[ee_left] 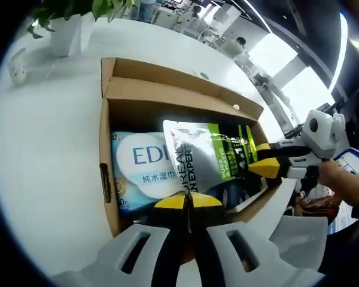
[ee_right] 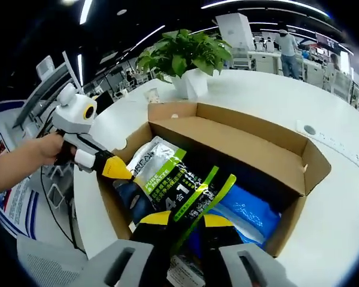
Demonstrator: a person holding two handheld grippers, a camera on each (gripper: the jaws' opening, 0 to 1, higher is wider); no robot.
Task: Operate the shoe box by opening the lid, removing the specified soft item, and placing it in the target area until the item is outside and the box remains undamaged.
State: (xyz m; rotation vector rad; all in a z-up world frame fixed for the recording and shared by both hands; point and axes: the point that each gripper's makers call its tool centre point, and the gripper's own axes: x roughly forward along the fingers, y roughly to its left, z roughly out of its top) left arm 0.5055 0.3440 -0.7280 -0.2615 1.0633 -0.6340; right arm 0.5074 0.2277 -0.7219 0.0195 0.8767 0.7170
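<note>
An open cardboard shoe box (ee_left: 167,89) (ee_right: 239,140) stands on a white table. A silver and green soft pouch (ee_left: 197,155) (ee_right: 173,182) is raised at a slant over the box's contents. My left gripper (ee_left: 188,200) is shut on the pouch's silver end; in the right gripper view it (ee_right: 116,167) comes in from the left, held by a hand. My right gripper (ee_right: 186,220) is shut on the green end, and its yellow tips (ee_left: 264,167) show at the right of the left gripper view. Under the pouch lies a blue wet-wipes pack (ee_left: 140,164) (ee_right: 248,215).
The box's flap stands up along the far side. A potted plant (ee_left: 66,24) (ee_right: 188,60) stands on the white table (ee_left: 42,137) beyond the box. Desks and people are far off in the room behind.
</note>
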